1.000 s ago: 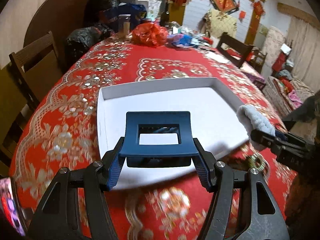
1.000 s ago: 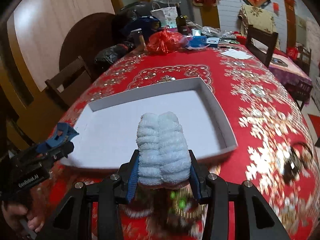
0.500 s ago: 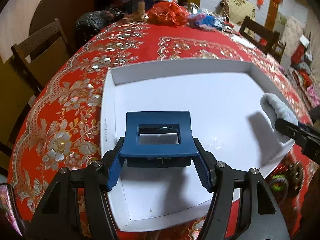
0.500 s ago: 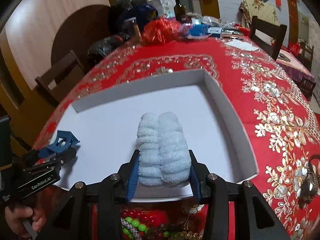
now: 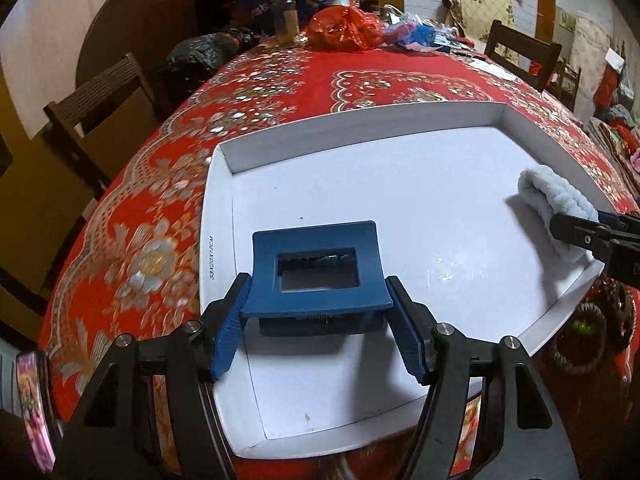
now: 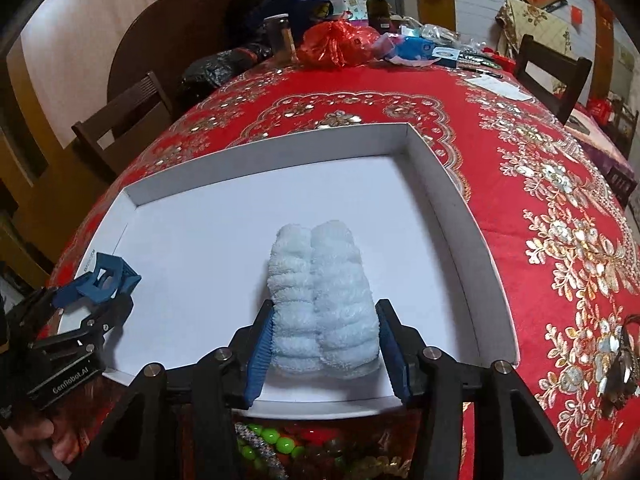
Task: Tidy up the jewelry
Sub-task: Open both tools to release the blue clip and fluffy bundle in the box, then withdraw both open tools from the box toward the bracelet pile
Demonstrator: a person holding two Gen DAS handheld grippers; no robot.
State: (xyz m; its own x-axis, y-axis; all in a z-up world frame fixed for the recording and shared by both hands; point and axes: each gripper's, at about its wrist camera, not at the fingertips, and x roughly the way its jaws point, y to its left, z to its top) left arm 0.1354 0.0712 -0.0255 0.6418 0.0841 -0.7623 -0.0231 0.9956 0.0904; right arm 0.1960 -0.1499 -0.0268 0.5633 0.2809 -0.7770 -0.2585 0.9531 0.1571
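Note:
A shallow white tray [image 5: 360, 140] [image 6: 280, 160] lies on the red patterned tablecloth. My left gripper [image 5: 317, 284] [image 6: 100, 308] is low over the tray's near-left part. A dark blue claw hair clip [image 5: 316, 264] [image 6: 106, 276] sits between its pads, which still touch the clip's sides while the jaws open. My right gripper [image 6: 325, 304] [image 5: 576, 228] is over the tray's near-right part. Its jaws are opening too, and its pads still touch a fluffy pale blue scrunchie [image 6: 322, 300] [image 5: 556, 200] whose underside rests on the tray floor.
Green beads and other jewelry [image 6: 272, 440] lie just in front of the tray. Dark bracelets [image 6: 624, 360] [image 5: 588, 332] lie to its right. A red bag [image 5: 344, 30], a jar, a bottle and clutter fill the far end. Wooden chairs stand around. A hand [image 6: 24, 440] holds the left gripper.
Both grippers have moved forward and down from the tray's near edge to low over its floor, each carrying its item. The right jaws look slightly wider.

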